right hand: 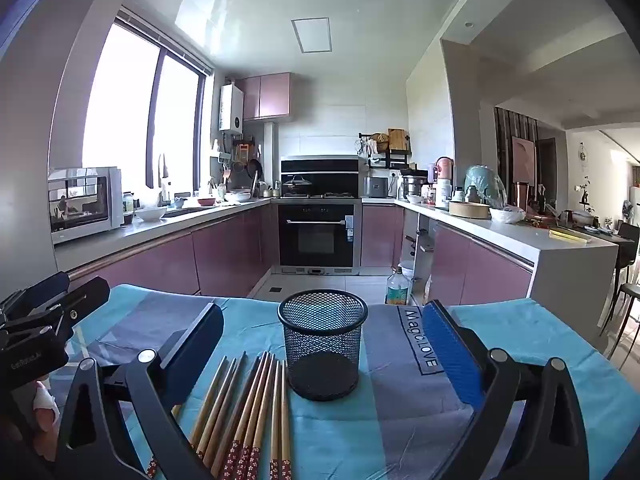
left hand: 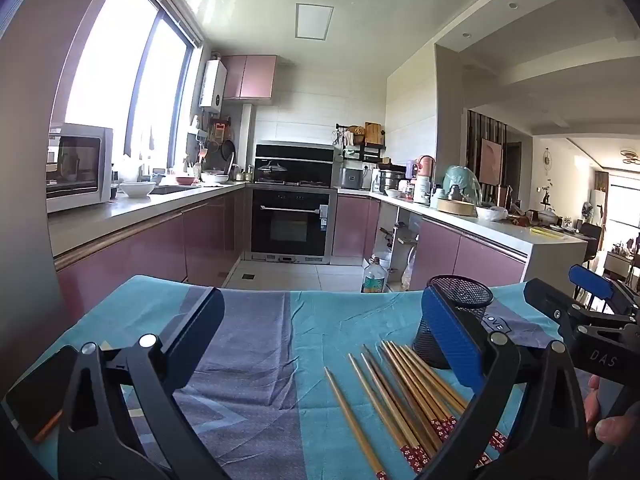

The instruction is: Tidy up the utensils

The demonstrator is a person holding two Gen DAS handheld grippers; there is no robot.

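Note:
Several wooden chopsticks (left hand: 400, 400) with red patterned ends lie side by side on the teal and grey tablecloth (left hand: 260, 340). Just beyond them stands an upright black mesh cup (left hand: 464, 296), empty. My left gripper (left hand: 324, 320) hovers open above the cloth, with the chopsticks under its right finger, which hides part of the cup. In the right wrist view the chopsticks (right hand: 248, 408) lie left of centre and the mesh cup (right hand: 323, 344) is dead ahead between the fingers of my open right gripper (right hand: 325, 312). Neither gripper holds anything. Each shows at the other view's edge: right gripper (left hand: 568, 292), left gripper (right hand: 72, 292).
The tablecloth (right hand: 520, 340) ends at the far table edge, with kitchen floor beyond. A plastic bottle (right hand: 398, 288) stands on the floor there. Pink cabinets (right hand: 232, 248), an oven (right hand: 316, 236) and cluttered counters ring the room. A dark flat object (left hand: 36, 392) lies at the table's left.

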